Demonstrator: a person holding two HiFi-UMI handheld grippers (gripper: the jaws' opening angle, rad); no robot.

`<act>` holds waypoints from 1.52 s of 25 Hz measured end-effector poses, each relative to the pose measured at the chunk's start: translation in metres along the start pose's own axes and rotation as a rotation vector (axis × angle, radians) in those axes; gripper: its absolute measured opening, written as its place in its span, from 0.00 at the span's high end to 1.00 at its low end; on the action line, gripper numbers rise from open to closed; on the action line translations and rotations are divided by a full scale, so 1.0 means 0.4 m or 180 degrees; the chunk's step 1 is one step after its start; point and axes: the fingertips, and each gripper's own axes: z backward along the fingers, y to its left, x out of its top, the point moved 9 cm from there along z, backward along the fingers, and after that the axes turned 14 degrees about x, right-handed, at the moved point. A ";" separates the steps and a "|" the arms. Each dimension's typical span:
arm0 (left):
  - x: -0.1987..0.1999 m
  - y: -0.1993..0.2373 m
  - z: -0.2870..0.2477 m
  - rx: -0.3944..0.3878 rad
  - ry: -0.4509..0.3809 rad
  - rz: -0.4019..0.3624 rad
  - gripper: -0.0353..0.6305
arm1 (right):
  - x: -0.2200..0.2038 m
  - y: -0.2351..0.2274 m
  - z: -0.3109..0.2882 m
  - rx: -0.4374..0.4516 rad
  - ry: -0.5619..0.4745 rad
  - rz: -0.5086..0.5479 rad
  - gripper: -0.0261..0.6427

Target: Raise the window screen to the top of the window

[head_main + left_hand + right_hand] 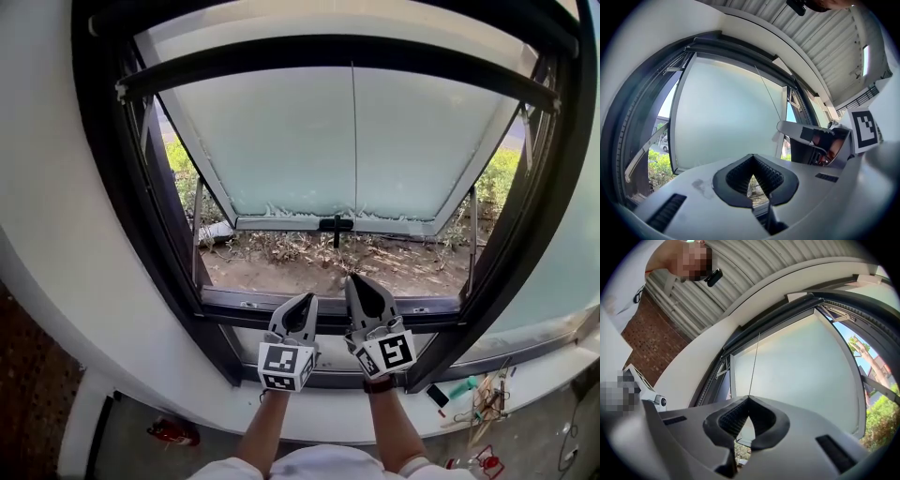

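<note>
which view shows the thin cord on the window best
Head view: the cord shows full length down the frosted pane to a black handle. Left gripper view catches a slanted stretch; right gripper view shows it above its jaws.

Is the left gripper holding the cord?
No, the left gripper is shut with nothing between its jaws, while the cord runs down to the tip of the right gripper.

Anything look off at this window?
The pane looks ragged along its lower edge, just above the handle. Loose tools and cables litter the ledge, lower right. The right claw is shut, apparently on the cord; the left claw is shut, empty.
</note>
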 end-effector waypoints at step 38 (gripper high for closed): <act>-0.111 0.039 0.036 0.0146 0.0359 0.0086 0.94 | -0.193 0.045 0.129 -0.0473 0.1166 -0.0548 0.96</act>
